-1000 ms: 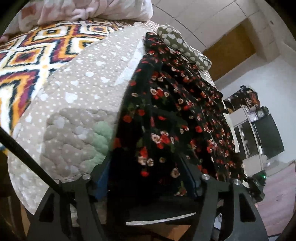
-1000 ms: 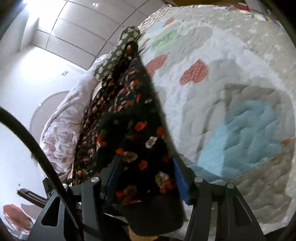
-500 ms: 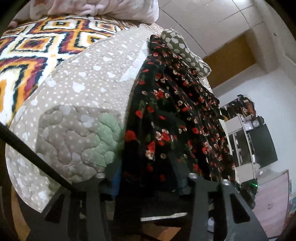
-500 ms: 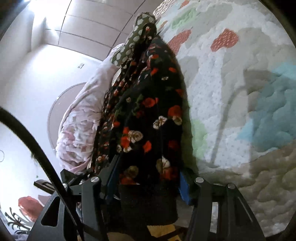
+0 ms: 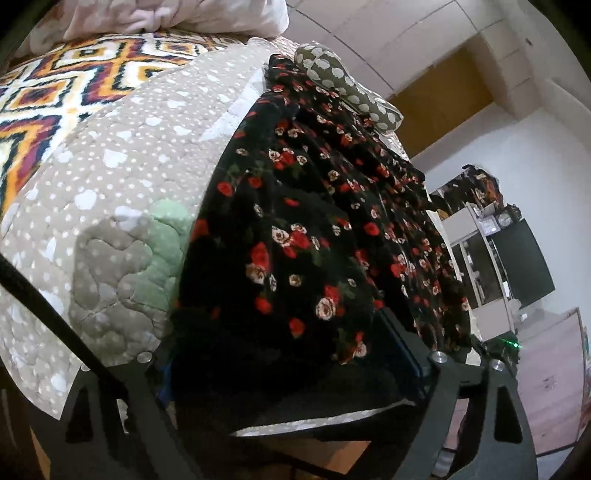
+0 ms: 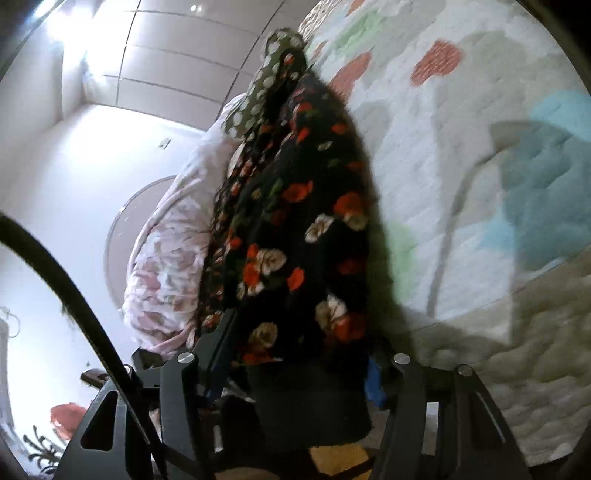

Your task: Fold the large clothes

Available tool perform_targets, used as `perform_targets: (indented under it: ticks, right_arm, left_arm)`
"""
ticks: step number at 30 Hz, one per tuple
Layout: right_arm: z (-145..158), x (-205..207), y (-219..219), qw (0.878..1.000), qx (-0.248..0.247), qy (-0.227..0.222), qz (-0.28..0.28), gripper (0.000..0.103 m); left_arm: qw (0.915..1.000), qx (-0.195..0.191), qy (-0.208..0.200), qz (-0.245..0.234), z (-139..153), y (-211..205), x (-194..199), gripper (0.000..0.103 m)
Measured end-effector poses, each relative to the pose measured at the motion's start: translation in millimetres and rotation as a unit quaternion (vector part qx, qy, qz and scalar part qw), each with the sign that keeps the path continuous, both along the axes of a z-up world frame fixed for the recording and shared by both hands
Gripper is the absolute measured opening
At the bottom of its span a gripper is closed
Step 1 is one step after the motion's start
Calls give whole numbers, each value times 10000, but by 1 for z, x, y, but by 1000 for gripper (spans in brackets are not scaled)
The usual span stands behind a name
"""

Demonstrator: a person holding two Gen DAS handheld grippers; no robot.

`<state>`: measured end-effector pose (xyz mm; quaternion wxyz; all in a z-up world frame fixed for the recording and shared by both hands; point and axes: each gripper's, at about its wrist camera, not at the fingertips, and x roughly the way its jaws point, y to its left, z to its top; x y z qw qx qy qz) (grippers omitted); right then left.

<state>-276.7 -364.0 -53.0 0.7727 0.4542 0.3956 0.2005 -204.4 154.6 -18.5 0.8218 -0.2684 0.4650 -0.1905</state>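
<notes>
A quilted beige bedspread with white dots and pastel patches (image 5: 122,173) covers the bed, and the black dress with red and cream roses (image 5: 295,236) lies stretched along it, its near edge hanging over the bed's rim. An olive pillow with white dots (image 5: 343,88) lies touching the dress's far end, and a pale pink crumpled duvet (image 5: 177,14) sits beyond a zigzag orange, purple and white blanket (image 5: 55,85).

Only the left wrist view shows the dark screen on a white shelf unit (image 5: 524,258); only the right wrist view shows the quilt's blue patch (image 6: 543,177).

The left gripper (image 5: 291,354) is opening, its jaws wide, with the dress hem between them; a second ago they stood narrower. The right gripper (image 6: 295,354) is opening slightly, with fabric filling the gap; whether its pads press I cannot tell. More quilt appeared beside it earlier.
</notes>
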Motion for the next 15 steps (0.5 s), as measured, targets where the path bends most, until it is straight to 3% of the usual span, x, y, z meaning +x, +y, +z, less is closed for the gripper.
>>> perform_targets:
  ticks: [1, 2, 3, 4, 7, 11, 13, 15]
  right_arm:
    - [0, 1, 3, 10000, 52, -17, 69, 64]
    - [0, 1, 6, 9999, 102, -41, 127, 64]
    - [1, 0, 9, 9998, 98, -60, 157, 64]
    - [2, 0, 12, 9998, 62, -65, 176, 64]
    - [2, 1, 16, 9998, -64, -17, 198, 62]
    - [3, 4, 20, 9997, -163, 16, 160, 58]
    - [8, 6, 22, 9993, -338, 12, 156, 51]
    - [12, 8, 21, 9990, -427, 55, 80, 39]
  left_arm:
    - [10000, -37, 30, 64, 0, 3, 0, 76]
    - [9998, -10, 99, 190, -1, 8, 0, 54]
    - [9994, 32, 172, 287, -2, 12, 0, 43]
    - [9989, 52, 258, 386, -3, 17, 0, 25]
    - [9972, -337, 415, 518, -10, 30, 0, 22]
    - [9982, 70, 300, 509, -4, 15, 1, 28]
    - [9981, 230, 308, 491, -2, 11, 2, 28]
    - [9971, 402, 390, 506, 1, 9, 5, 18]
